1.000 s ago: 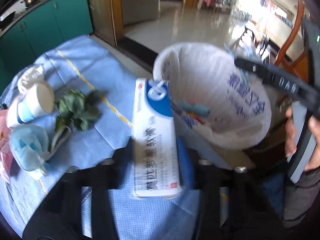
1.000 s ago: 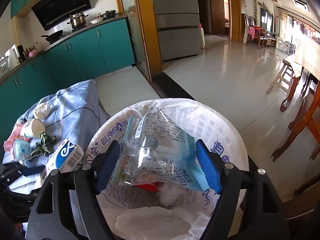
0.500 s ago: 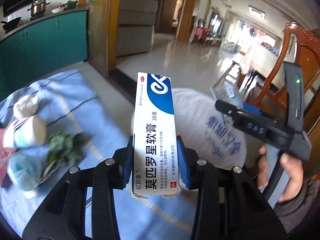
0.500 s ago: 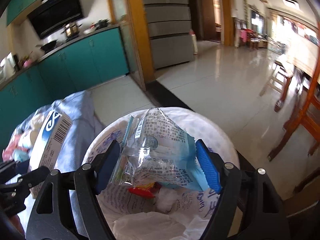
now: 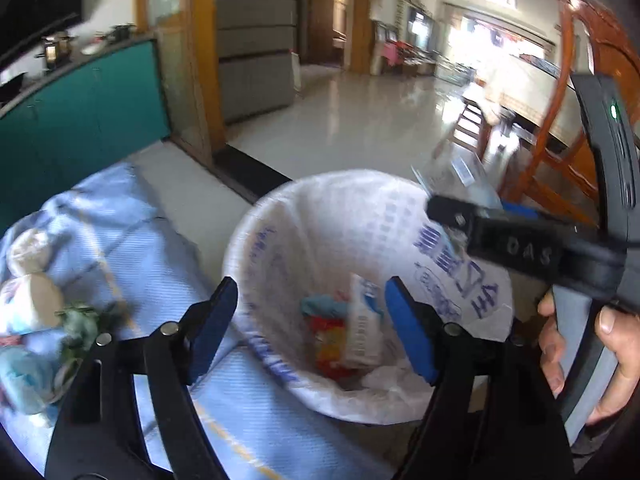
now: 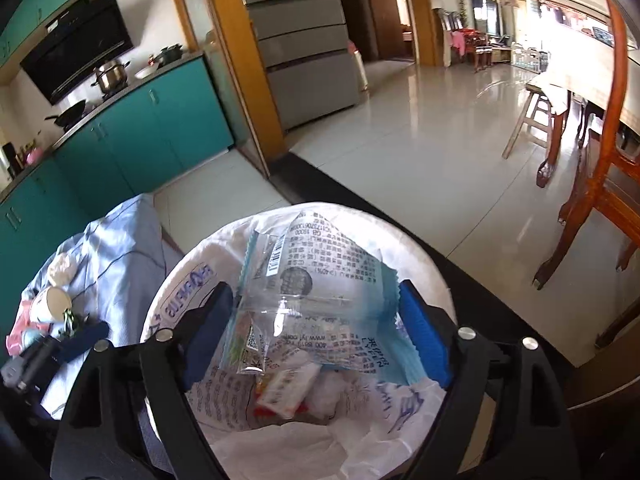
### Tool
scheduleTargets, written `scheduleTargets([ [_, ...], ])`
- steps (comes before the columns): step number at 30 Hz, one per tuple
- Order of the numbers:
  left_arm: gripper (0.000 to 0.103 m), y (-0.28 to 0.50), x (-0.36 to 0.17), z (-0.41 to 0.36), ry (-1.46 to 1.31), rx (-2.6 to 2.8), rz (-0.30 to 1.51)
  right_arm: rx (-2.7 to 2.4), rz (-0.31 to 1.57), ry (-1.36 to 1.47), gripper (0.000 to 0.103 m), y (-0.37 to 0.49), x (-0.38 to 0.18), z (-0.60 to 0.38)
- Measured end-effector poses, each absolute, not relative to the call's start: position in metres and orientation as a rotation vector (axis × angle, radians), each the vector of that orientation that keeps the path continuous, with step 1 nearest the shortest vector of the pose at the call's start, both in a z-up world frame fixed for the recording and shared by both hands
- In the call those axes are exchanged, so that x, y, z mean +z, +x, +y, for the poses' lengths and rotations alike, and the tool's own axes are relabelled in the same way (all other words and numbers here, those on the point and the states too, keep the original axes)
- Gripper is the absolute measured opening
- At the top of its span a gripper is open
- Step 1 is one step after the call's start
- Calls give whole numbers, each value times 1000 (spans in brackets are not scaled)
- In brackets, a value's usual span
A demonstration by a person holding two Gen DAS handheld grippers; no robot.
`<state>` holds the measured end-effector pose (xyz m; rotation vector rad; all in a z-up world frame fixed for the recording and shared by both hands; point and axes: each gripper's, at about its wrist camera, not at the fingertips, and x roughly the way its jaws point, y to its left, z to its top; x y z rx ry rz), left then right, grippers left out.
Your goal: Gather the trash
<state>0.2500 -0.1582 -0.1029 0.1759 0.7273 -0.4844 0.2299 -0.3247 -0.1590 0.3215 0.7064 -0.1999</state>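
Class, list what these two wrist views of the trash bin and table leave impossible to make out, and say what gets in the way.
- Left wrist: items on the table at left are motion-blurred; the paper cup has unreadable print.
- Left wrist: the box in the bin is blurred.
- Right wrist: the wrapper between the right gripper's opening jaws hides much of the bin's contents.
- Right wrist: whether the pads touch the wrapper.

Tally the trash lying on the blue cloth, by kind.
Crumpled white tissue ball: 1
White paper cup: 1
Green leaf bunch: 1
Light blue face mask: 1
Pink wrapper: 1
Total: 5
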Motion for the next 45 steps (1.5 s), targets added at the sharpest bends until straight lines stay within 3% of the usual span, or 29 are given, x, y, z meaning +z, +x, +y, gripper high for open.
scheduleTargets([
  [5,79,251,-87,-112,162,-218,679,-176,698,292,87,235,-155,-307],
  [14,85,255,-53,65,-86,239,625,22,689,203,87,252,-144,-234],
  [20,87,236,-60,156,-143,326,676,231,729,74,87,270,-143,-154],
  [26,87,230,-71,199,-206,326,738,429,848,21,87,332,-158,-68],
  [28,88,230,-73,203,-194,317,734,446,899,19,82,342,-169,-53],
  [30,88,235,-73,204,-156,308,734,442,908,13,56,341,-177,-45],
  [31,89,239,-74,203,-141,302,731,440,908,21,53,339,-180,-43],
  [33,89,249,-76,199,-115,271,731,430,899,9,30,336,-179,-43],
  [39,93,281,-102,191,-170,101,813,522,905,93,27,310,-169,-67],
  [41,85,285,-111,190,-201,53,842,548,916,108,27,303,-167,-78],
  [42,59,286,-115,190,-218,35,868,554,915,112,27,301,-166,-82],
  [43,45,287,-119,189,-239,15,905,557,905,115,27,299,-164,-88],
  [45,39,281,-120,188,-286,-14,920,551,887,113,32,296,-162,-96],
])
